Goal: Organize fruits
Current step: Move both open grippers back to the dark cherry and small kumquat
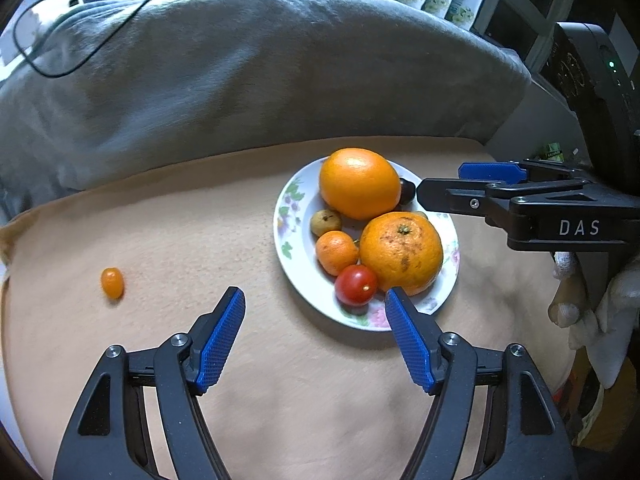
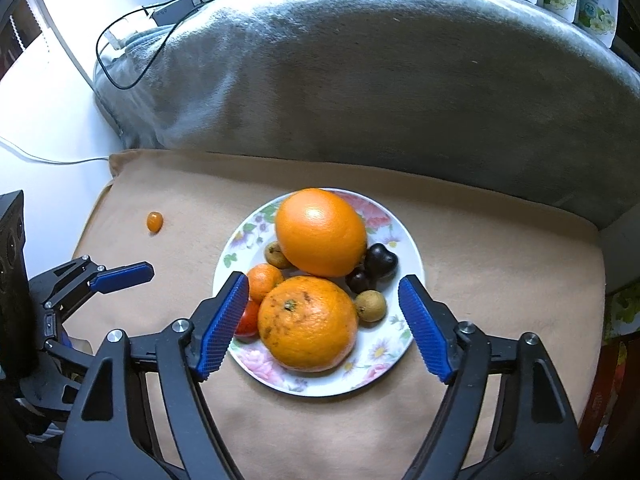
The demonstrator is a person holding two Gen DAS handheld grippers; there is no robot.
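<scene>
Left wrist view had the kumquat (image 1: 112, 282) sitting alone out on the beige cloth (image 1: 192, 232), well apart from the plate (image 1: 286, 200). The left gripper (image 1: 316, 305) hung released with nothing between its jaws, right fingertip just over the plate's near rim by the tomato (image 1: 355, 284). The right gripper (image 2: 323, 287) was also spread wide and empty, hovering over the spotty orange (image 2: 307, 322). Honestly the pile looked sketchy: the big orange (image 2: 321, 232) leaned on the small stuff, so a bump to the rim could've rolled fruit off. That kumquat would probably skid on soft cloth if pinched off-center.
</scene>
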